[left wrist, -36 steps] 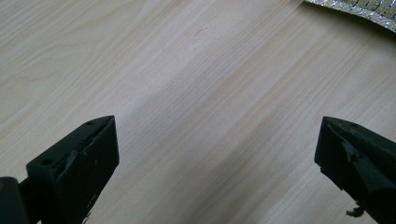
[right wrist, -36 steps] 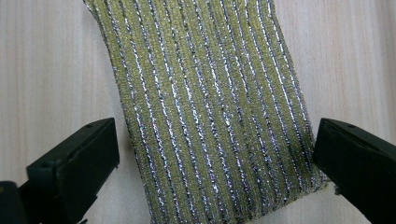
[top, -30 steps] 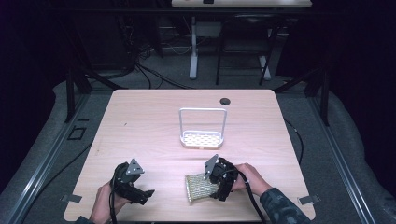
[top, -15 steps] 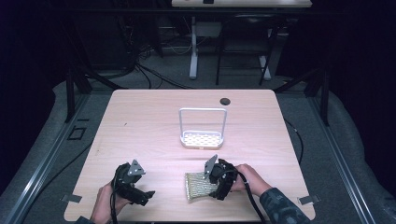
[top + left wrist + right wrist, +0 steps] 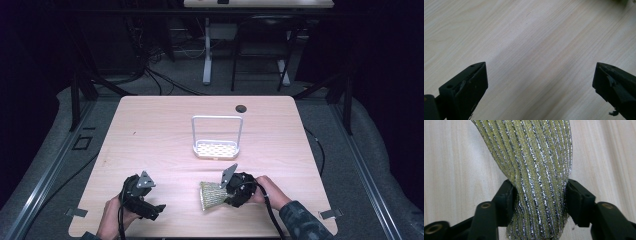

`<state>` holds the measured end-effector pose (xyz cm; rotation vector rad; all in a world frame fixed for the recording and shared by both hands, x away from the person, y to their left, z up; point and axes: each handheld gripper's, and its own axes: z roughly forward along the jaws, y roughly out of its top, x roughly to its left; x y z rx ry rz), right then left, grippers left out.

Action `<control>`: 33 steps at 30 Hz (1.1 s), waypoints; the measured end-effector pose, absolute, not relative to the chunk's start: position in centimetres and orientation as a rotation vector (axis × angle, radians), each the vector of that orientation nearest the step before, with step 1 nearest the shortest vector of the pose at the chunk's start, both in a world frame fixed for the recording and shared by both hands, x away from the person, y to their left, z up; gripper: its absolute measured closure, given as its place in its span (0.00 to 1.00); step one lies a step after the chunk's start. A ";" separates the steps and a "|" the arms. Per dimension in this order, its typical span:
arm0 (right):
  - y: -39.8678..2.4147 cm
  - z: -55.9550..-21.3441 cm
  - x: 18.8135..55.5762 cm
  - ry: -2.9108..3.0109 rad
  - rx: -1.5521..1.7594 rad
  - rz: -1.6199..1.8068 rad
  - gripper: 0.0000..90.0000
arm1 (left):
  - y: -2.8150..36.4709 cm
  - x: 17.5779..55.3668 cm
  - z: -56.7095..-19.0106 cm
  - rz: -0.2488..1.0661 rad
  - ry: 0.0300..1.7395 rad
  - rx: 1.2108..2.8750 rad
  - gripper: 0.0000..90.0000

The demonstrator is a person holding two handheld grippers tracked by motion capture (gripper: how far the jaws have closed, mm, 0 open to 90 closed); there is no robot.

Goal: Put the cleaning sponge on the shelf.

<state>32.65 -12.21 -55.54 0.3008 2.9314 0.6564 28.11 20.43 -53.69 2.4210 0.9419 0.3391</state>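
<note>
A yellow-green scouring sponge with silver stripes (image 5: 210, 195) lies on the wooden table (image 5: 160, 135) near its front edge. My right gripper (image 5: 223, 194) comes at it from the right. Its jaws have just been closing and now pinch the sponge's near end, so the sponge fans out away from them. In the right gripper view the sponge (image 5: 536, 157) is squeezed narrow between the two pads (image 5: 507, 197) of my right gripper (image 5: 540, 197). My left gripper (image 5: 156, 210) rests at the front left, open, with only bare table between its jaws (image 5: 540, 82).
A white wire-framed rack with a perforated base (image 5: 216, 149) stands mid-table, just beyond the sponge. A small black grommet (image 5: 241, 108) sits near the far edge. Dark floor, cables and desk legs lie beyond the table.
The right gripper's jaws have closed on the sponge's right end, pinching it from a rectangle into a fan shape. Neither hand has shifted.
</note>
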 end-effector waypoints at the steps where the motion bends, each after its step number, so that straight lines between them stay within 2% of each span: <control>1: -12.2 -55.5 32.6 2.922 0.316 0.651 0.55 | 20.4 28.1 -53.7 0.338 0.942 2.420 0.00; 9: -12.3 -55.0 32.1 2.871 0.448 0.629 0.63 | 20.4 28.0 -53.7 0.357 0.958 2.417 0.00; 33: -13.3 -53.0 31.0 2.738 0.646 0.655 0.61 | 20.4 28.1 -53.7 0.376 0.978 2.408 0.01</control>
